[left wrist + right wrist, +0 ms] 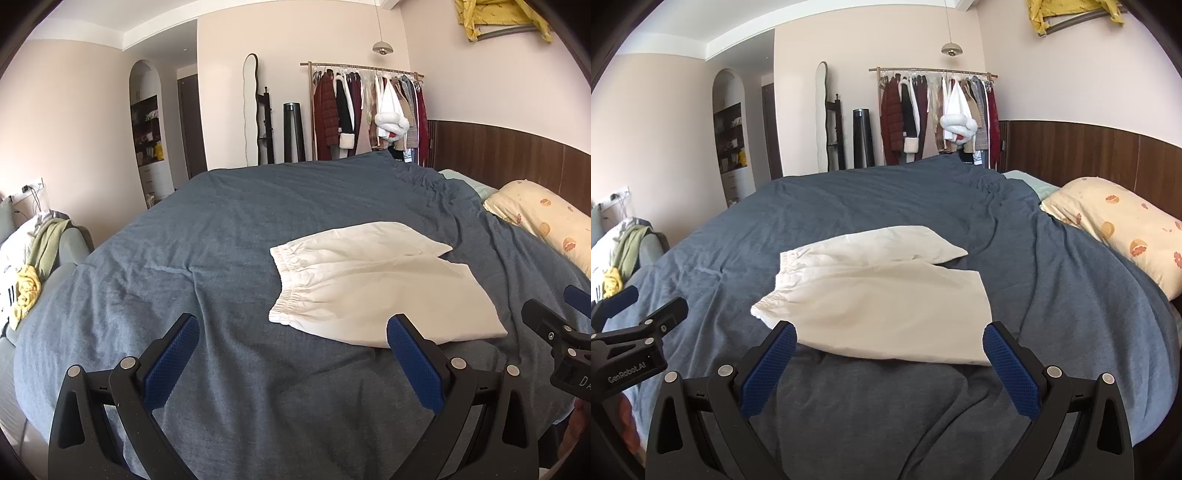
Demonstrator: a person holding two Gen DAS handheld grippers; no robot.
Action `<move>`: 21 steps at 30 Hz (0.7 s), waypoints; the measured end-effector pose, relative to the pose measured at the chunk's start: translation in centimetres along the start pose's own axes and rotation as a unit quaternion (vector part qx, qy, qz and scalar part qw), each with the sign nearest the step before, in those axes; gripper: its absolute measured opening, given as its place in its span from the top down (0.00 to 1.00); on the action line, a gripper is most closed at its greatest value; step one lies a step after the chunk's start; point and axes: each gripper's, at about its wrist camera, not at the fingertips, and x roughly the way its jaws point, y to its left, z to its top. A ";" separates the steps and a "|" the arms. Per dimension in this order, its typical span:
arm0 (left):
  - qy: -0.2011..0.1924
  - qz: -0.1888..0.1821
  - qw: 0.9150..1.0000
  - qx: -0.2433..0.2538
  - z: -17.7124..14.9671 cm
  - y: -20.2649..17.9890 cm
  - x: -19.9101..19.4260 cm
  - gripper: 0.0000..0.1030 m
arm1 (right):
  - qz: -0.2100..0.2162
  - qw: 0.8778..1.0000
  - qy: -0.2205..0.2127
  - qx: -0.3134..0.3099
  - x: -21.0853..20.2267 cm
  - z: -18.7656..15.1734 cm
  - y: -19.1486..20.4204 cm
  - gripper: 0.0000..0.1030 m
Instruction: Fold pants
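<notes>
Cream short pants [373, 284] lie flat on a blue bed cover [207, 236], elastic waistband to the left, the two legs pointing right. My left gripper [291, 328] hovers open over the cover, its right blue pad near the pants' near edge, nothing between its fingers. In the right wrist view the pants [879, 295] lie straight ahead. My right gripper [890, 336] stands open just before their near edge, empty. Each gripper shows at the other view's side: the right gripper [554, 314] and the left gripper [646, 306].
A yellow-patterned pillow [1115, 229] rests at the right by a dark wooden headboard [1089, 151]. A clothes rack [938, 114] stands beyond the bed. A chair with green and yellow clothes [33, 258] is at the left.
</notes>
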 end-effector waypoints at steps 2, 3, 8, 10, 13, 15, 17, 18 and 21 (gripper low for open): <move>-0.001 -0.001 1.000 -0.001 0.0 0.0 0.0 0.00 | 0.000 1.000 -0.001 -0.001 -0.1 0.0 0.1 0.01; -0.001 -0.001 1.000 -0.001 0.1 0.0 0.0 0.00 | 0.001 1.000 0.000 -0.001 -0.1 0.0 0.0 0.01; 0.000 0.000 1.000 -0.001 0.1 0.1 0.0 0.00 | 0.001 1.000 0.000 -0.002 -0.1 -0.1 0.1 0.01; 0.000 0.000 1.000 -0.002 0.1 0.1 0.0 0.00 | 0.002 1.000 0.000 -0.002 -0.1 0.0 0.1 0.01; 0.000 -0.001 1.000 -0.004 0.1 0.2 0.1 0.00 | 0.003 1.000 0.000 -0.002 0.0 0.0 0.1 0.01; 0.000 0.000 1.000 -0.003 0.1 0.2 0.1 0.00 | 0.003 1.000 0.000 -0.002 0.0 0.0 0.1 0.01; -0.002 0.001 1.000 -0.004 0.2 0.3 0.1 0.00 | 0.004 1.000 0.000 -0.002 0.1 0.1 0.1 0.01; -0.003 0.002 1.000 -0.004 0.3 0.4 0.1 0.00 | 0.004 1.000 0.000 -0.002 0.1 0.1 0.0 0.01; -0.004 0.002 1.000 -0.005 0.3 0.4 0.1 0.00 | 0.004 1.000 0.000 -0.001 0.1 0.2 0.0 0.01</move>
